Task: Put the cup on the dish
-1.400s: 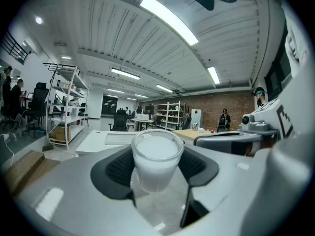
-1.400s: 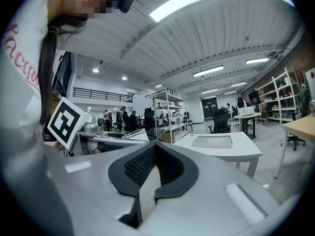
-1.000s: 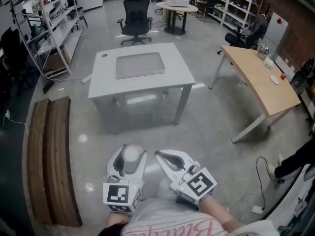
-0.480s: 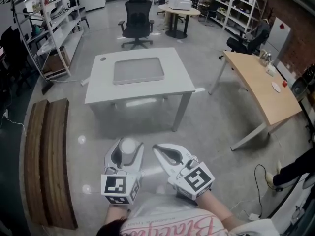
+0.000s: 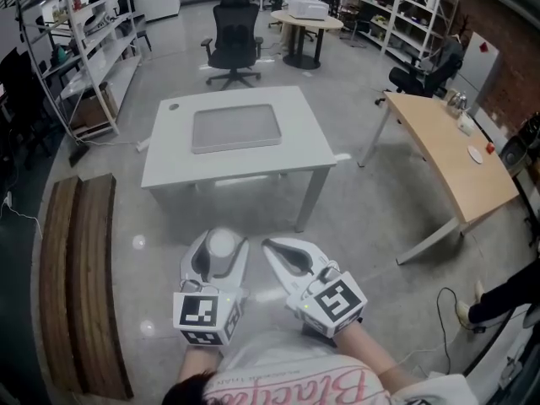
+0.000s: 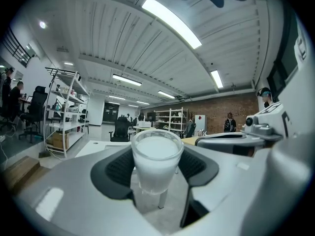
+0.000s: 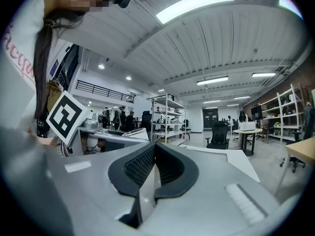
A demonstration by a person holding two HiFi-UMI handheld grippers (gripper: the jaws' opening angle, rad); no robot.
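Cup [image 6: 157, 154], a whitish tumbler, sat upright with its mouth up between the dark pads of the left gripper [image 5: 221, 250]. The jaws were spread wide enough to take its body and pressed on its two sides. Holding it level that way likely kept it from tipping while it was carried. Whether anything was inside could not be told from the milky look of it.

The right gripper [image 7: 153, 147] had its jaws pressed together with nothing between them. It hung just beside the left one, close to the person's body. It probably had no part in this step, since one gripper was enough for so light a thing.

Both grippers were over bare concrete floor [image 5: 363, 218], well apart from the white table [image 5: 169, 169] ahead. The dish [image 5: 235, 127], a flat grey rectangular tray, lay near the middle of that table, clear of all four edges, and nothing stood on it. A small round mark showed at the table's far left corner.

The task seemed to be in its carrying stage: the cup was secured, but the dish was out of reach. The next move would call for a walk up to the table's near edge. Then the cup would have to be lowered flat onto the grey surface before the jaws let go. Letting go too high or at a tilt could topple it.
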